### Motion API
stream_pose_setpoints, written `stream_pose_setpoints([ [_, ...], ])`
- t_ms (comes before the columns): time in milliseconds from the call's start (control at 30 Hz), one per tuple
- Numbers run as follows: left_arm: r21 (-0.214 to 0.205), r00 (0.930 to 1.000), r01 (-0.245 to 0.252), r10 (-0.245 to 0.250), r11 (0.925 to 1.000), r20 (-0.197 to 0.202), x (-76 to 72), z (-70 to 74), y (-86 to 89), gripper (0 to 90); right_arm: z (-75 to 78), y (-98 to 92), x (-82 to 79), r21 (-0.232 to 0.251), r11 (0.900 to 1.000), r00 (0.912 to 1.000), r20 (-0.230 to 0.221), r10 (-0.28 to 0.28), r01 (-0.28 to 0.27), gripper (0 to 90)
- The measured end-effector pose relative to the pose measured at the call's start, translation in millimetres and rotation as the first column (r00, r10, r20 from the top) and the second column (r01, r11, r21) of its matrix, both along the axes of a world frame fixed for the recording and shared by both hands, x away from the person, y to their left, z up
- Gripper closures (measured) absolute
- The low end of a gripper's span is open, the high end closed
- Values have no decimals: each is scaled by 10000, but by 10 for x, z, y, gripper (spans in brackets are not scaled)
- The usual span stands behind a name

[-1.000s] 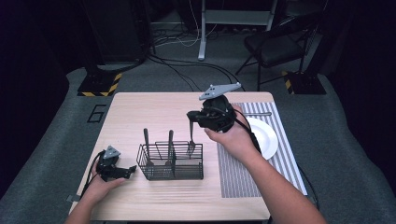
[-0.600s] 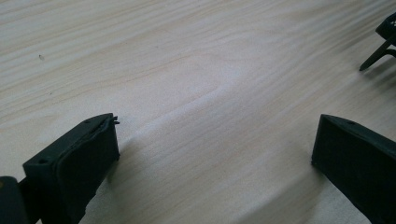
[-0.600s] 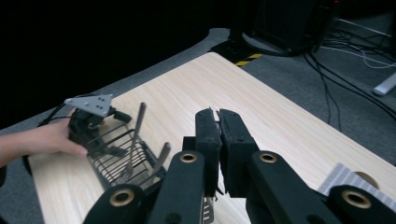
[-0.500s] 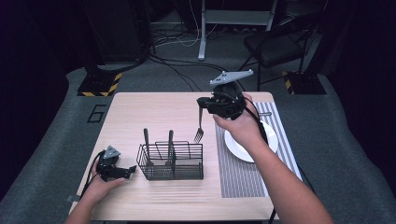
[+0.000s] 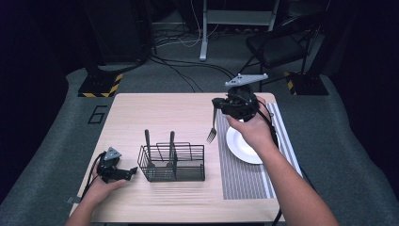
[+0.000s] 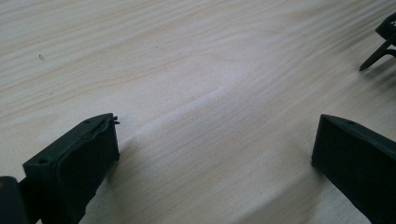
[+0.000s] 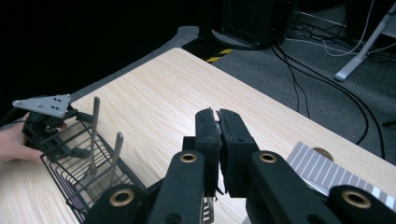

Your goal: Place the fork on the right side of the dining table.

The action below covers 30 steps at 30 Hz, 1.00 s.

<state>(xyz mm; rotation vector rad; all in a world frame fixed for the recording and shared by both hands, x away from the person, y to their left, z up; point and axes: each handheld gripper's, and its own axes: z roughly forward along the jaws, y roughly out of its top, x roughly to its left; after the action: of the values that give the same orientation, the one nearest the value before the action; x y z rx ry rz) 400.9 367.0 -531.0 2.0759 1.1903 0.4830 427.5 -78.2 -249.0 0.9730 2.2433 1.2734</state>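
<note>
Flanking fork point(image 5: 212, 128): basket point(image 5: 172, 163), plate point(image 5: 243, 147)

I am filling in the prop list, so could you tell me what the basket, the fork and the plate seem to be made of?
Basket: black metal wire, probably coated, judging by its thin open grid with a matte look.
Fork, held in the right gripper: likely steel, grey with a dull sheen on the tines.
Plate: white and smooth; ceramic or plastic, the look leaves it open.
</note>
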Motion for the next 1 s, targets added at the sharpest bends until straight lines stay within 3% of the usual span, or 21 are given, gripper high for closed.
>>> stream_pose_setpoints([
  [533, 5, 10000, 1, -1, 10000, 0, 0, 0, 0, 4, -457, -254, -186, -239, 9973, 9976, -75, -694, 692, 868],
  [1000, 11, 10000, 6, -6, 10000, -25, -2, 1, 0, 3, -808, -437, -282, -159, 9906, 9897, -428, -1365, 1359, 869],
])
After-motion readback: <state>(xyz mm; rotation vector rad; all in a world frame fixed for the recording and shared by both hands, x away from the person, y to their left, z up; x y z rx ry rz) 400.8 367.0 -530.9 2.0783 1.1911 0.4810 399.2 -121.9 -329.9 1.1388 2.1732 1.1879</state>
